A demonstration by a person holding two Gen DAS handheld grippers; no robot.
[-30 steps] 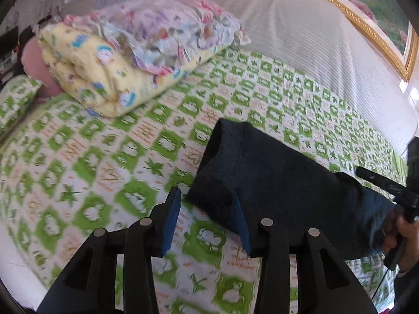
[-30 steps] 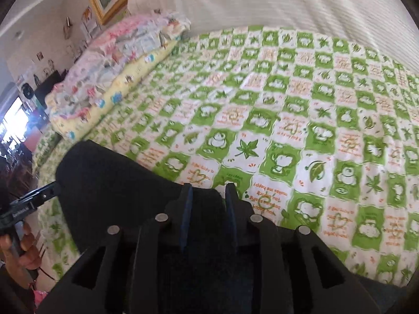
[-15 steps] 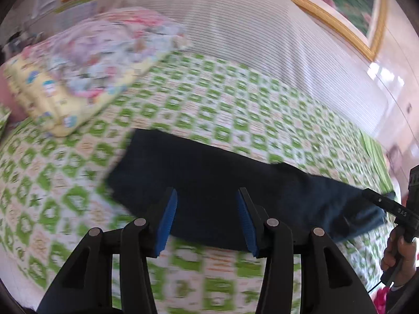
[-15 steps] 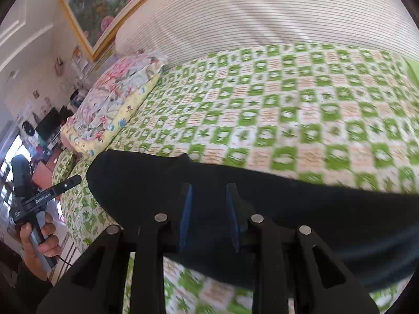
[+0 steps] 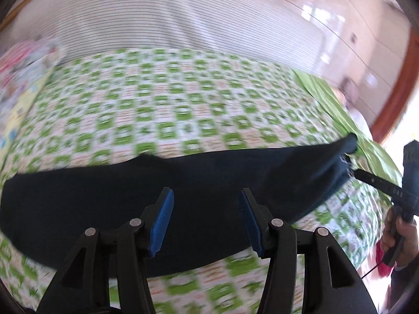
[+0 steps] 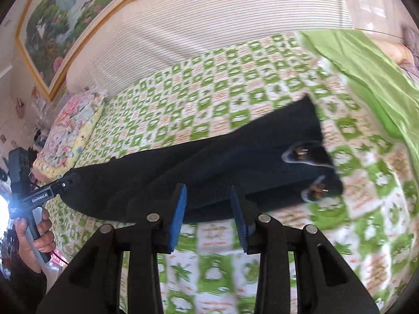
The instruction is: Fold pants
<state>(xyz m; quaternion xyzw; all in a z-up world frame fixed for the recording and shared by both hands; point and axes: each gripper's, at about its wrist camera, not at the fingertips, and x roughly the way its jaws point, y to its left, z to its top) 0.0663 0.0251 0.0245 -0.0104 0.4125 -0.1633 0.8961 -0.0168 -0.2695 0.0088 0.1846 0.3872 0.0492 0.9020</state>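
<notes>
Bedspread [image 5: 183, 110] under pants [image 5: 131, 209], beyond left claw [image 5: 205, 219].

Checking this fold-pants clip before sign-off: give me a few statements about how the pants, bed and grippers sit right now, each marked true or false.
1. The dark pants lie stretched out across the bed sheet. True.
2. The left gripper is clamped on the cloth. False: its jaws stand apart, nothing pinched.
3. A green-checked sheet covers the bed. True.
4. The right gripper holds the floral pillow. False: it is open above the pants; the pillow lies far off.
5. The pants are folded into a small square. False: they lie long.
</notes>
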